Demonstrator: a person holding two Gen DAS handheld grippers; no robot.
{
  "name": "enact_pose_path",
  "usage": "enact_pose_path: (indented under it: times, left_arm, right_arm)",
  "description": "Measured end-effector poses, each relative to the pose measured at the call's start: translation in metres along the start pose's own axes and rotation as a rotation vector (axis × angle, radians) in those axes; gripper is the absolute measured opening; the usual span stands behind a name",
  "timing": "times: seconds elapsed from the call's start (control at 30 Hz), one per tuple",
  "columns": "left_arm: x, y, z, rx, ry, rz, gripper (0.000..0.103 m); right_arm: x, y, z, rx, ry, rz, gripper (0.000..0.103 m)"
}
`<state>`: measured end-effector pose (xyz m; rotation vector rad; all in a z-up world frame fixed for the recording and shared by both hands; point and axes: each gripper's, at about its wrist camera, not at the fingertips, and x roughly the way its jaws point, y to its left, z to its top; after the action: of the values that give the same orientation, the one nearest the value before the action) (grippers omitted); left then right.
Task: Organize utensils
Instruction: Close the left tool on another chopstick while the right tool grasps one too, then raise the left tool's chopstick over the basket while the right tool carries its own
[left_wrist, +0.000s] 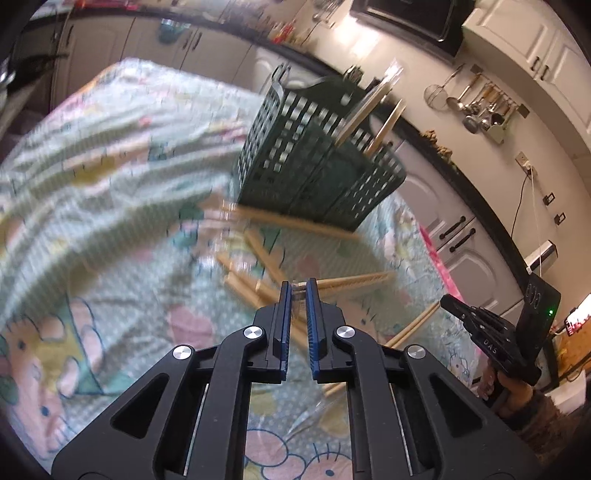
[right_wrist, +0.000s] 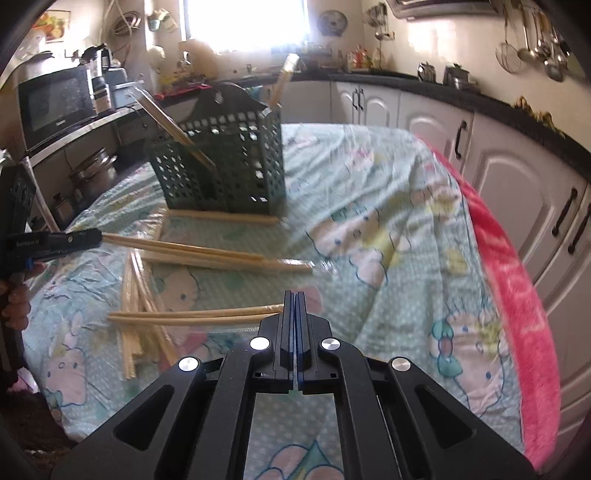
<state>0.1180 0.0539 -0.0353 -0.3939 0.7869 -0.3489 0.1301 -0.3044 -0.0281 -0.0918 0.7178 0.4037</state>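
The left tongs (left_wrist: 299, 286) are pinched to a narrow slit on a clear-wrapped pair of chopsticks (right_wrist: 207, 253) — seen from the right wrist, the sticks jut from their tip across the desk. The right tongs (right_wrist: 294, 295) are pressed shut on the end of another wrapped chopstick pair (right_wrist: 192, 315), which reaches out to the left.

Under both lies a soft, rumpled cartoon-print cloth (right_wrist: 369, 192) in pale green, with a fuzzy pink blanket (right_wrist: 517, 295) along the desk's right edge. More slim wooden chopsticks (right_wrist: 136, 314) lie loose in a heap at the left. Behind them stands a dark green plastic lattice basket (right_wrist: 229, 162), square-sided, with a few sticks leaning out of it. To its right the cloth is bare — open room up to the pink edge.
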Motion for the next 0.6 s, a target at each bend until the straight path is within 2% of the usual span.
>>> enact_pose_path:
  times: [0.33,0.6]
  left_arm:
    - [-0.030,-0.029,0.033,0.096,-0.107,0.002,0.003]
    - [-0.046,-0.060,0.053,0.176,-0.150,-0.026,0.002]
  right_arm:
    - [-0.024,0.028,0.042,-0.070,-0.094,0.047,0.001]
    - [-0.046,0.054,0.077,-0.116,-0.175,0.090,0.001]
